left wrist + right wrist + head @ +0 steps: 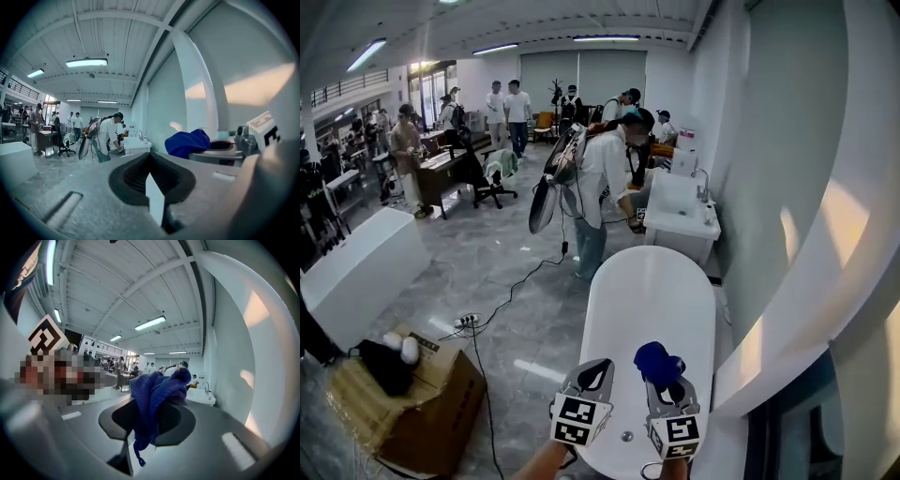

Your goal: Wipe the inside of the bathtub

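At the near end of the tub, the 2 grippers sit side by side, both aimed forward along the room rather than down. The left gripper (pixel 595 373) has its jaws pressed together with nothing between them. Just to its right, the right gripper (pixel 667 382) is pinching a bunched dark-blue wiping cloth (pixel 657 362), which bulges out past the jaw tips. In the right gripper view the cloth (pixel 157 397) fills the gap between the pads, with a thin tail hanging below.

The white oval freestanding bathtub (pixel 652 291) lies below and ahead of both grippers. Its long axis runs straight away from the person, so the near end sits under the grippers and the far end points into the room. A small round metal drain (pixel 626 436) sits in the tub floor at the near end, between the 2 grippers and lower than them. The right gripper is the 1 carrying the cloth, and it hangs over the tub's right half, beside the white wall.

The cloth looks raised clear of the tub floor, so wiping likely calls for tipping the right gripper down and then stroking along the long axis.

Beyond the far rim, a person in a white shirt (pixel 602 173) bends over.
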A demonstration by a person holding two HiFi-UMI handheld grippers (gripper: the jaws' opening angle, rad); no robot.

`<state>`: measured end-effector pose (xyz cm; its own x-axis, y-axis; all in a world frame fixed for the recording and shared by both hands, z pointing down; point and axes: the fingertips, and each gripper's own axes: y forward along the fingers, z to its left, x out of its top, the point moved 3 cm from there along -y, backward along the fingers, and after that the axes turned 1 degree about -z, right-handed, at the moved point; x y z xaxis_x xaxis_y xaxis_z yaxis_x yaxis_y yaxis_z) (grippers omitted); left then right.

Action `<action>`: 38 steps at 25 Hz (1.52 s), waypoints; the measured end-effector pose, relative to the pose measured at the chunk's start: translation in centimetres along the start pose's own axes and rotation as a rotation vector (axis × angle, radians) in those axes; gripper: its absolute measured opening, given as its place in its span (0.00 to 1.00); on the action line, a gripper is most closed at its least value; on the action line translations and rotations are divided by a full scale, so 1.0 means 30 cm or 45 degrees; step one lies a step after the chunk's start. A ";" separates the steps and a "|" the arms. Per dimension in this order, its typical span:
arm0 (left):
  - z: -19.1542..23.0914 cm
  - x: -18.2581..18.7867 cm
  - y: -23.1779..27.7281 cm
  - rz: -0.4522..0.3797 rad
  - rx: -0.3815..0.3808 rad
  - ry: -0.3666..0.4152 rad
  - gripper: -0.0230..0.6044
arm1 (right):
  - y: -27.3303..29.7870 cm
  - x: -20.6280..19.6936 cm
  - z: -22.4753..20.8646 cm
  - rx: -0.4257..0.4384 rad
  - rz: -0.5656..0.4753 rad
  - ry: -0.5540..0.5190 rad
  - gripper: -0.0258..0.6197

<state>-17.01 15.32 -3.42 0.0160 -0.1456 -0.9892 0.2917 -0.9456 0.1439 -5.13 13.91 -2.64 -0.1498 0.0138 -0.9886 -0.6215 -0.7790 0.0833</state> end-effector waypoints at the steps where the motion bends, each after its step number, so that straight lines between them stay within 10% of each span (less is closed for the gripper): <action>1: -0.020 0.011 0.007 -0.012 0.011 0.001 0.04 | -0.006 0.009 -0.024 0.009 -0.012 -0.005 0.18; 14: -0.129 -0.123 0.096 0.068 0.141 -0.005 0.04 | -0.036 -0.189 -0.184 0.114 0.048 0.058 0.18; 38: 0.211 -0.903 0.689 0.548 -0.348 0.083 0.04 | 0.283 -1.118 -0.206 -0.301 0.576 0.361 0.18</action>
<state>-17.47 -2.12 26.53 0.2468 -0.4781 -0.8429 0.4847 -0.6923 0.5346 -0.63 2.96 30.45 -0.1289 -0.4958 -0.8588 -0.3502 -0.7875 0.5071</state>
